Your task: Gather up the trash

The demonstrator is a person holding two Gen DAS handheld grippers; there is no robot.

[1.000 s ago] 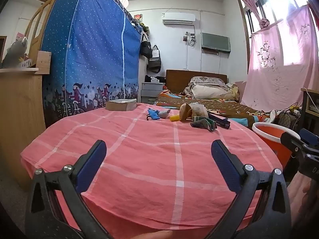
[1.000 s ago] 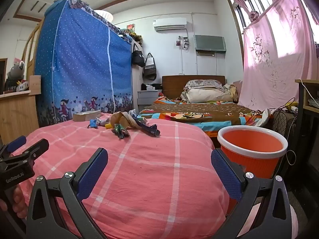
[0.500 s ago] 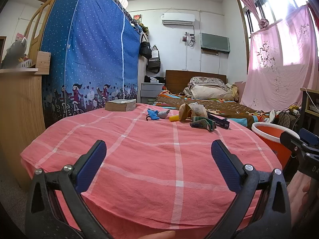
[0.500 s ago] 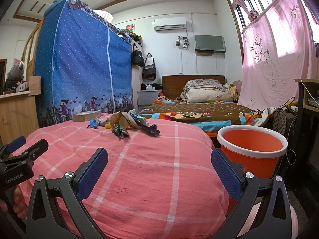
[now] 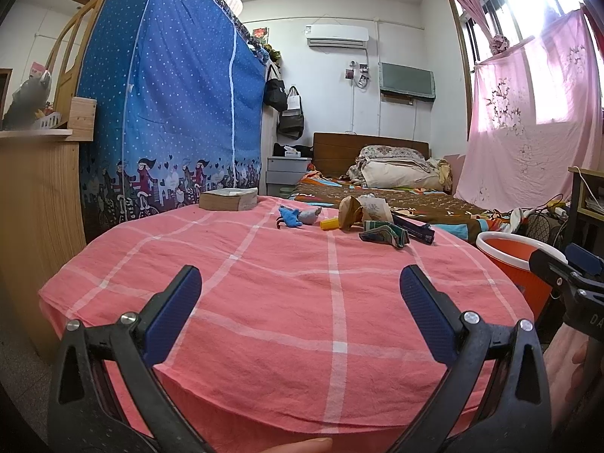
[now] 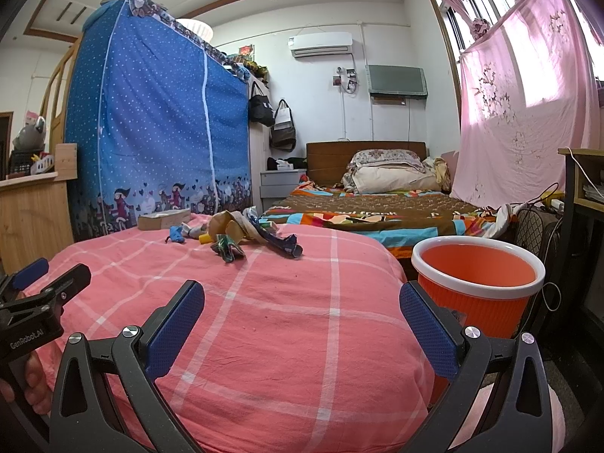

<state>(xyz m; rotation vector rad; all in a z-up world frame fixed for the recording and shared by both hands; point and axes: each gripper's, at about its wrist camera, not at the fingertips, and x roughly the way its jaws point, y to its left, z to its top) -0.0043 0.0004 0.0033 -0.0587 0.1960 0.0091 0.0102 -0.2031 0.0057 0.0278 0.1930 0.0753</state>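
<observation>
Evidently at the approach step, the left gripper [image 5: 301, 302] and right gripper [image 6: 302, 315] hang spread wide and empty over the near pink checked cloth [image 5: 294, 302], crumpled wrapper litter [image 6: 245, 236] lying far, needing reach before transfer to the orange ribbed bin [image 6: 477, 283] right.

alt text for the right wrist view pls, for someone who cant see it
The right gripper hangs open over a pink checked cloth, holding nothing. A small pile of crumpled wrappers lies at the far side, and an orange bin with a white rim stands beside the table on the right.
</observation>
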